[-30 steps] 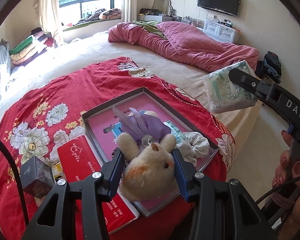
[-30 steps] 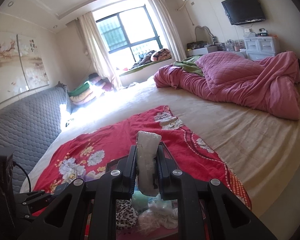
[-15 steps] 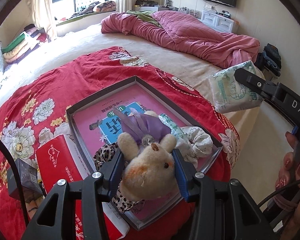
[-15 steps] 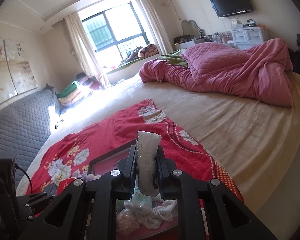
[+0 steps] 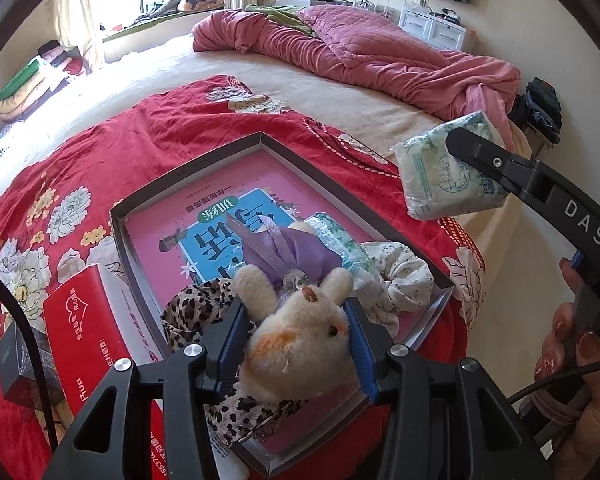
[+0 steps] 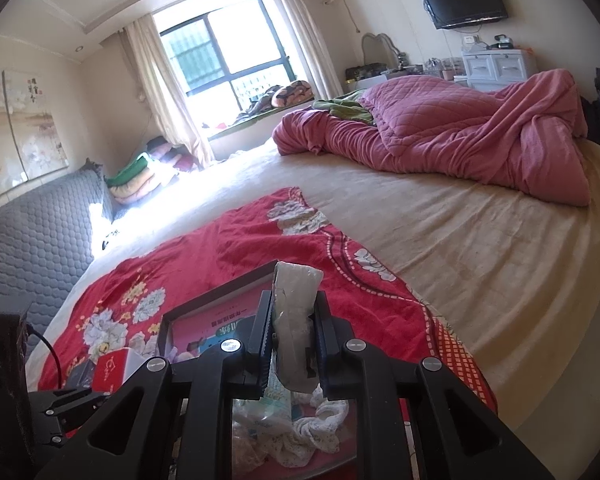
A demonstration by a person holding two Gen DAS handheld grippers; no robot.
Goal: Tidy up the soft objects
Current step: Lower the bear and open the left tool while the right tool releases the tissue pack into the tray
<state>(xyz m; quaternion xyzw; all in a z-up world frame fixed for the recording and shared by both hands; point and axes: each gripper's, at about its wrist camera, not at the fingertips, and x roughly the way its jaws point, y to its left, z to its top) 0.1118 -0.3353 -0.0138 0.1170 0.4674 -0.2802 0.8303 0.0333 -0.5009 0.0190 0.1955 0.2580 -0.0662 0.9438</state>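
Note:
My left gripper [image 5: 296, 324] is shut on a cream plush bunny [image 5: 300, 340] and holds it over the near end of a shallow grey box [image 5: 188, 178]. The box holds a pink book, a purple sachet [image 5: 296, 256], a leopard-print cloth [image 5: 188, 312], a white floral cloth [image 5: 404, 280] and a plastic packet [image 5: 340, 244]. My right gripper [image 6: 292, 320] is shut on a white tissue pack [image 6: 296, 320], held above the box's right side; the pack also shows in the left wrist view [image 5: 440, 172].
The box lies on a red floral cloth [image 5: 120, 132] on a big bed. A red tissue box [image 5: 84, 344] and a dark small box [image 5: 16, 364] lie left of it. A pink quilt [image 5: 380, 56] is bunched at the far side. A grey headboard [image 6: 32, 232] stands at left.
Both grippers have moved forward over the box, each still holding its object. The leopard-print cloth has come into view under the bunny.

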